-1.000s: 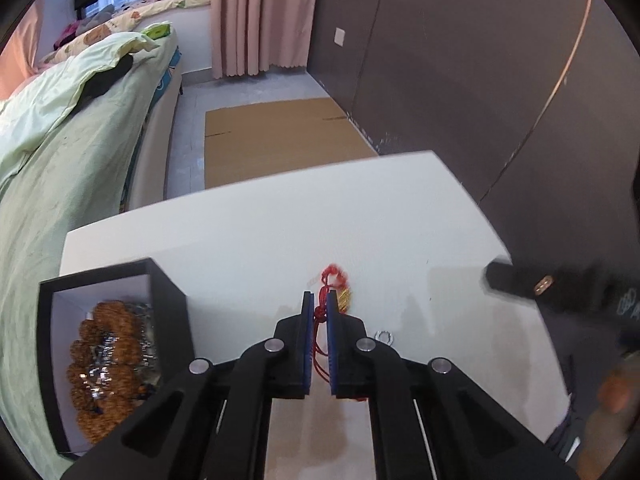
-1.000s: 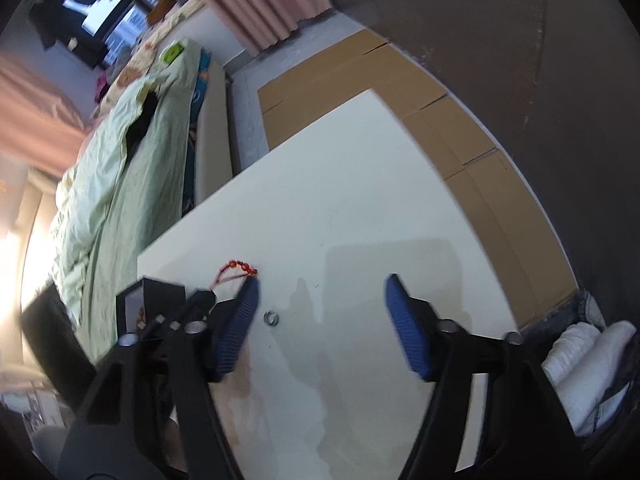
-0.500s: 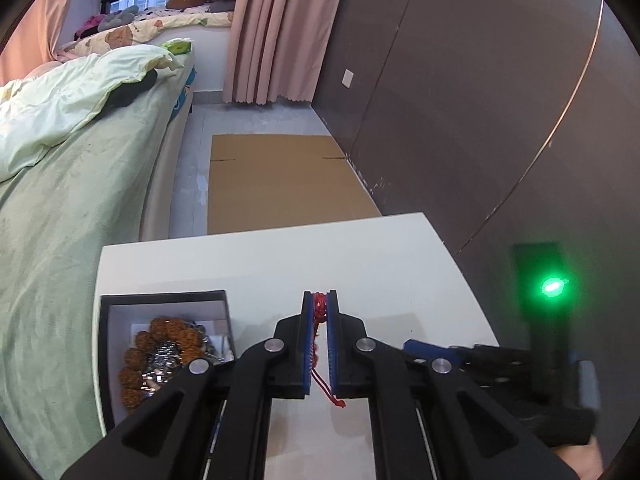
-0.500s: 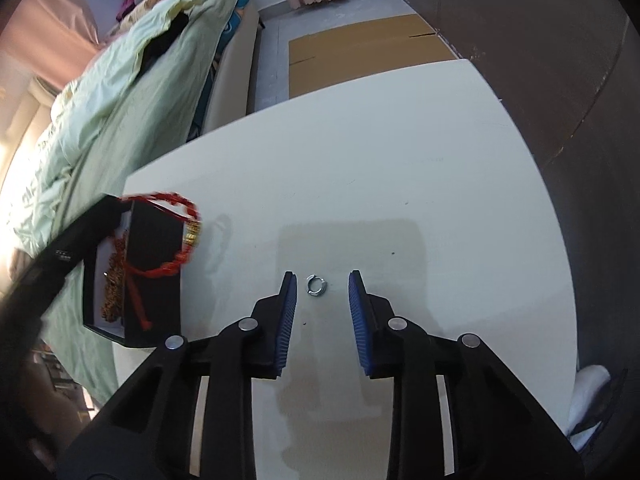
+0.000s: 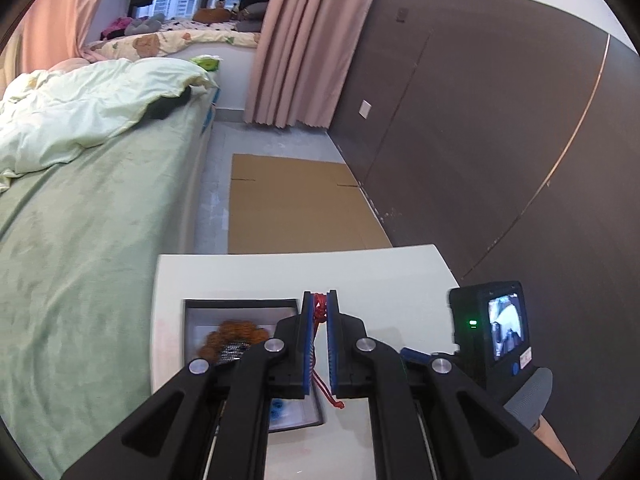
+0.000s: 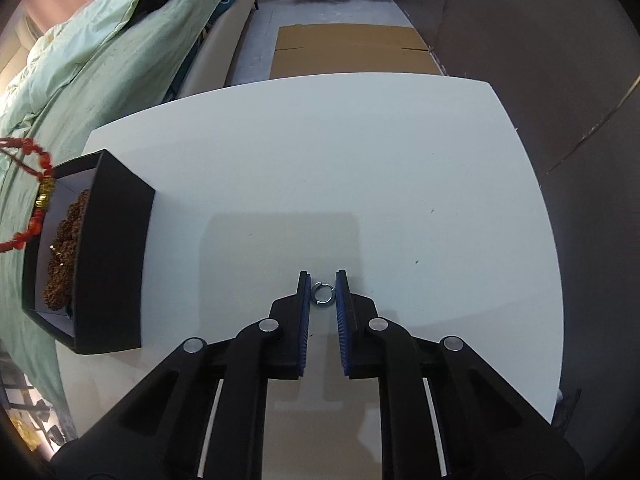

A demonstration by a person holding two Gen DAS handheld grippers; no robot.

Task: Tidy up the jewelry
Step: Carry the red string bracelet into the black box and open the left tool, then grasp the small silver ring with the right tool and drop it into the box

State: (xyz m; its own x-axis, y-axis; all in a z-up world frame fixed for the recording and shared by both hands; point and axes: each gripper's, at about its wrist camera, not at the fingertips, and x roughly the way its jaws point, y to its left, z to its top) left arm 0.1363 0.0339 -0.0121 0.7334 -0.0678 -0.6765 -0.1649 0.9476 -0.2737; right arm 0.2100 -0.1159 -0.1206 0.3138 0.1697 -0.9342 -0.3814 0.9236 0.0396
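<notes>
Ring [image 6: 322,291] between right gripper [image 6: 323,280] pads

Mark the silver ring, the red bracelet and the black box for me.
silver ring [image 6: 323,292], right wrist view, on its band.
red bracelet [image 6: 38,216], right wrist view, on its red beads.
black box [image 6: 110,264], right wrist view, on its outer side wall.

Box [image 6: 108,264] on table [image 6: 320,152] left edge; ring [image 6: 322,292] right of it.
</notes>
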